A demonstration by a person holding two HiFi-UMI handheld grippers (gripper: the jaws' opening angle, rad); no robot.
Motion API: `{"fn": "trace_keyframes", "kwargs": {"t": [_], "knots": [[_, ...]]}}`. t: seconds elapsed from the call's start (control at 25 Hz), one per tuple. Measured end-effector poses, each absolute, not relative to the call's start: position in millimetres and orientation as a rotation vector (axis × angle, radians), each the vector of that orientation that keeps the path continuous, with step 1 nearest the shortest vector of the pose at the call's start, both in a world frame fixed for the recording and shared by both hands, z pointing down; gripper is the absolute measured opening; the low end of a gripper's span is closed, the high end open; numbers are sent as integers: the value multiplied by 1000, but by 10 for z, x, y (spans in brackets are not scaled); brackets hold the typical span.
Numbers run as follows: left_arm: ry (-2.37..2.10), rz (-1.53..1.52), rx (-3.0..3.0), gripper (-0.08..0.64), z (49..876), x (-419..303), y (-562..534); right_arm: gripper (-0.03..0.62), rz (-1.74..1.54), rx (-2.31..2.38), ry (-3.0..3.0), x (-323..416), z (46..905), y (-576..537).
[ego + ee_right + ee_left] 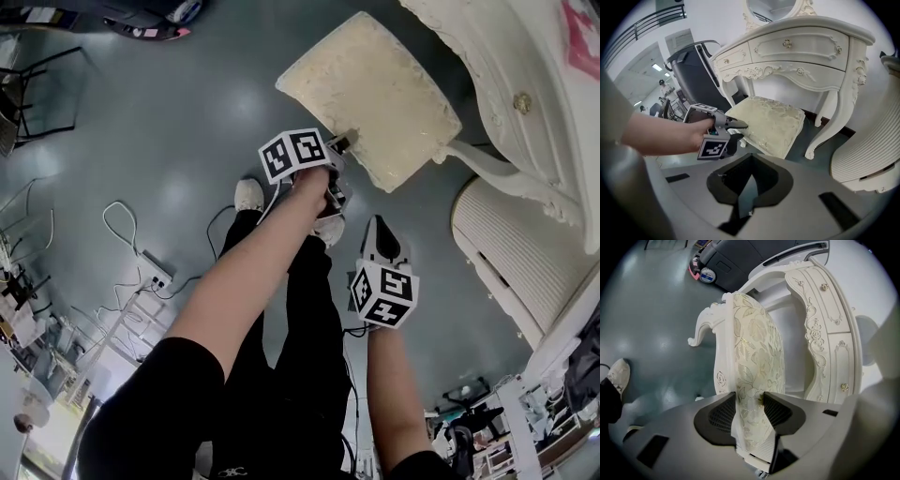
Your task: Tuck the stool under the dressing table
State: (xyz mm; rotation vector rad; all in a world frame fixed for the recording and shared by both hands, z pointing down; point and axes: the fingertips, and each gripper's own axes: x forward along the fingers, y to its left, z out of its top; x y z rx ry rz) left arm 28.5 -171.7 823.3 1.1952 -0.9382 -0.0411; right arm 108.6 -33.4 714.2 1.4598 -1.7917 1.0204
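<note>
The left hand-held gripper (342, 142) is clamped on the near edge of the stool (375, 94). In the left gripper view its two dark pads (774, 411) press on either side of the cream floral cushion of the stool (754, 348), the jaws standing fairly wide round it. The right hand-held gripper (380, 225) hangs lower in the head view, right of centre. Its jaws are together with nothing between them (752, 159), and it is apart from the stool (773, 124).

The stool stands on the grey floor (169, 122) at the upper centre of the head view, just in front of the white carved desk (506, 56) at the upper right. Its far side faces the opening between the desk (801, 47) legs, and most of the seat is still out in the open. A white ribbed piece (525, 253) sits at the right edge. A white shoe (248, 195) shows below the stool.
</note>
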Motion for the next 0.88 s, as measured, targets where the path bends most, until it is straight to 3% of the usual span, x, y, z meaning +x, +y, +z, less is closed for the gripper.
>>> {"fn": "trace_keyframes", "kwargs": {"t": [0.88], "knots": [[-974, -160, 1267, 176, 8188, 1392, -3279, 9, 1184, 1632, -1721, 1972, 7248, -265]]}}
